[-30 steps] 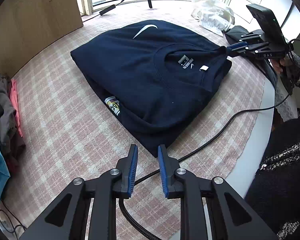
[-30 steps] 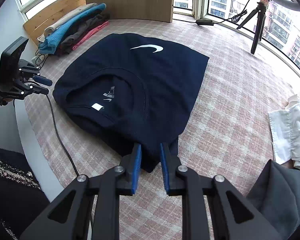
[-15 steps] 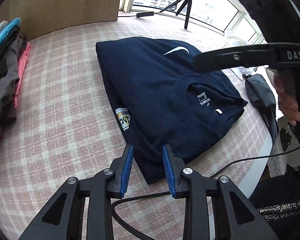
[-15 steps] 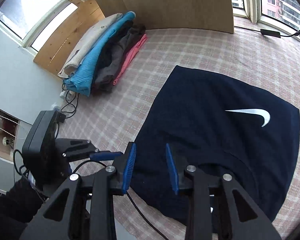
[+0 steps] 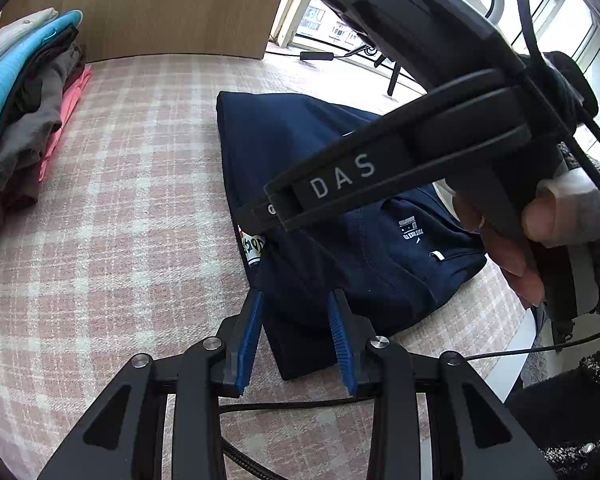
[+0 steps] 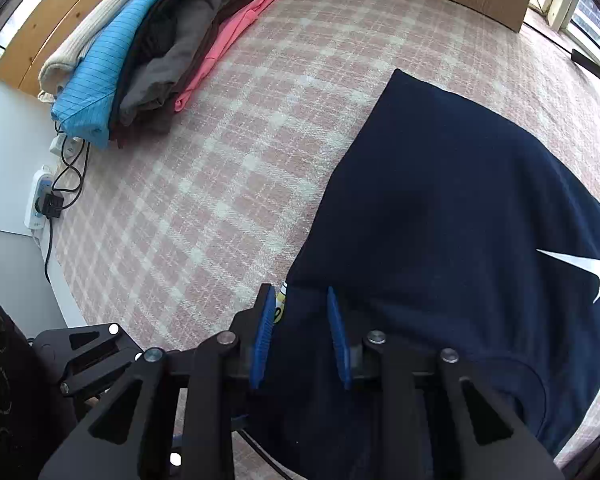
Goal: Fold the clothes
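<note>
The right claw (image 6: 300, 336) is closing around the folded navy cotton sweatshirt's (image 6: 460, 200) lower-centre edge; the left claw (image 5: 296, 336) is hovering part-open, empty. Pinching only the top layer could be undoing the fold.

Navy sweatshirt (image 6: 460, 208) with a white swoosh (image 6: 580, 272); pink-and-cream checked cloth (image 6: 240, 160) over the worktop; blue gripper pads (image 6: 262, 336).

Pink plaid tablecloth (image 6: 228, 168) covers the whole table. A white power strip (image 6: 40, 200) with black cords sits off its edge. Wooden board (image 5: 160, 8) at the back.
</note>
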